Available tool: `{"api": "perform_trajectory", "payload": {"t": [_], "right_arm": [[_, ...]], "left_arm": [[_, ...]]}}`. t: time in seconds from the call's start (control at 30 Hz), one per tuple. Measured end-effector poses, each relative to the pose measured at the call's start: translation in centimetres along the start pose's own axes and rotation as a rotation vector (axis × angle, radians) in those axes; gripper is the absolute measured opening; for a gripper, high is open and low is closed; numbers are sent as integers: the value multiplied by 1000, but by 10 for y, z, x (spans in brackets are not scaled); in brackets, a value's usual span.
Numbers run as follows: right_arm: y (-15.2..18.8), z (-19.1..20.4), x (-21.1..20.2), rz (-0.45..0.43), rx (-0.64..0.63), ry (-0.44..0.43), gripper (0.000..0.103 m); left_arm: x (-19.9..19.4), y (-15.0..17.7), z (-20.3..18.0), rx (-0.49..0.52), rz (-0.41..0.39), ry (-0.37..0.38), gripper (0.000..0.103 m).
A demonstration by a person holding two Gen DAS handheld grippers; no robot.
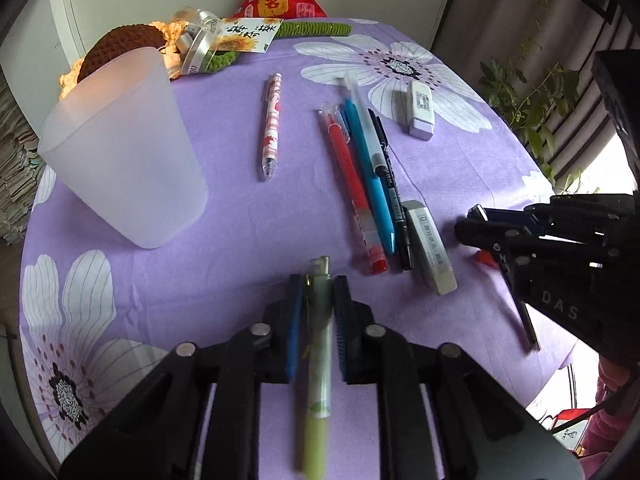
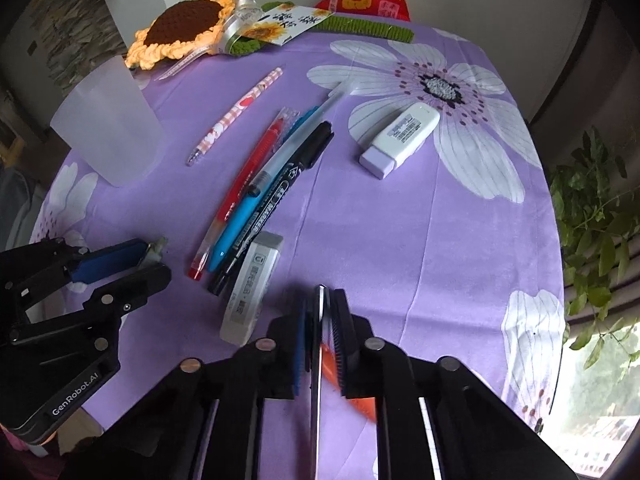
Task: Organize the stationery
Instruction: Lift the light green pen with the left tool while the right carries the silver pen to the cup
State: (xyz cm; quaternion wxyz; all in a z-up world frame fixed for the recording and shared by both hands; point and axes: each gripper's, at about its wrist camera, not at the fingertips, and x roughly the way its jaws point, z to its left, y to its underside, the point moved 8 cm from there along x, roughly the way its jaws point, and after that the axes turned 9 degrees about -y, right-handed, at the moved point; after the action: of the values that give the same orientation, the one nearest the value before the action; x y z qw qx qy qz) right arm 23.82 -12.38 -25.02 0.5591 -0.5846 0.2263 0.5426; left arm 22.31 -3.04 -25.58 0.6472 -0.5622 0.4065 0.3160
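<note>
Green pen (image 1: 320,344) – clamped in left gripper (image 1: 318,300)

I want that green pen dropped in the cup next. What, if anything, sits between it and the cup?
Nothing visible does. The left tool grips the green pen, and only bare purple cloth lies between it and the frosted cup. The pink checked pen lies right of the cup, off that path.

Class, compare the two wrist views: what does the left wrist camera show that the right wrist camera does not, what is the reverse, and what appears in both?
Only the left wrist view shows the pale green pen clamped along the left gripper. Only the right wrist view shows the thin dark item pinched in the right gripper, orange behind it. Both show the frosted cup, pink patterned pen, pen cluster and two erasers.
</note>
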Motion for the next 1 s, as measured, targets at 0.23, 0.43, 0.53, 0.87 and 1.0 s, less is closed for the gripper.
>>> {"api": "perform_trajectory", "payload": {"t": [0.23, 0.43, 0.53, 0.87, 1.0], "right_arm": [[-5, 2, -37, -95, 25, -34, 10], [-5, 14, -71, -174, 9, -49, 10], [-4, 21, -86, -208, -1, -60, 10], [-4, 36, -118, -292, -20, -80, 10], [-7, 43, -130, -323, -35, -90, 10]], "left_arm": [[-29, -9, 8, -37, -74, 7, 13], [-62, -14, 11, -47, -150, 11, 13], [-81, -17, 12, -51, -198, 16, 13], [-118, -24, 20, -75, -294, 6, 13], [-144, -38, 31, -100, -362, -1, 13]]}}
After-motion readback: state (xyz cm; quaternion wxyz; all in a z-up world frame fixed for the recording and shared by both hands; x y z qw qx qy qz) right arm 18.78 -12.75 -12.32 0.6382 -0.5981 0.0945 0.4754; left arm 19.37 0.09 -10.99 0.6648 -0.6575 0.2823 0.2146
